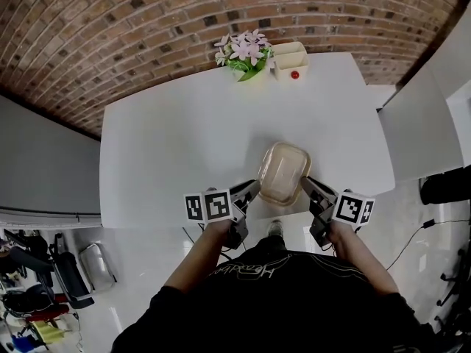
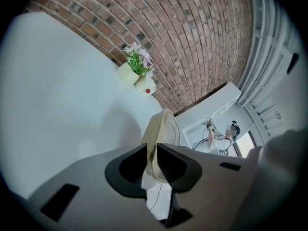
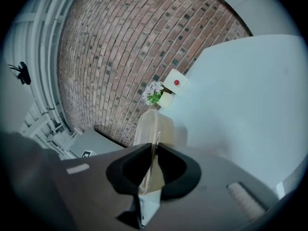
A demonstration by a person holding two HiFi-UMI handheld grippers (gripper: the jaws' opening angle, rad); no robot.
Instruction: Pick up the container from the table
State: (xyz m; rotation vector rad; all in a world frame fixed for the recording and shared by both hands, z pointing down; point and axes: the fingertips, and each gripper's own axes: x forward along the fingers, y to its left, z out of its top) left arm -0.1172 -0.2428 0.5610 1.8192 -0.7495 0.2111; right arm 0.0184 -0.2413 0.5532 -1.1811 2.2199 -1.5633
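At the near edge of the white table [image 1: 169, 160], 1 beige lidded container [image 1: 283, 169] sits between 2 hand-held grippers, its near end jutting past the table's front edge. The lid is on and what is inside cannot be made out. I cannot tell for certain whether its base touches the tabletop.

On its left side, the left gripper [image 1: 252, 190] has its jaws drawn narrow, pads pinching the container's thin rim. On its right side, the right gripper [image 1: 307, 184] is the same, jaws narrow and clamped on the opposite rim. Each gripper carries 1 marker cube, 2 in all: the left cube [image 1: 207, 206] and the right cube [image 1: 354, 208].

At the far edge of the table, well apart from the container, stand 2 more vessels, touching or just beside each other. To the left is 1 cream flower pot [image 2: 128, 73] holding lilac-pink flowers [image 1: 245, 50] with green leaves. To the right is 1 cream box [image 1: 290, 59] with 1 red dot [image 1: 295, 74] on its front. Its contents are too small to tell.

Behind the table runs 1 brick wall [image 1: 147, 20].
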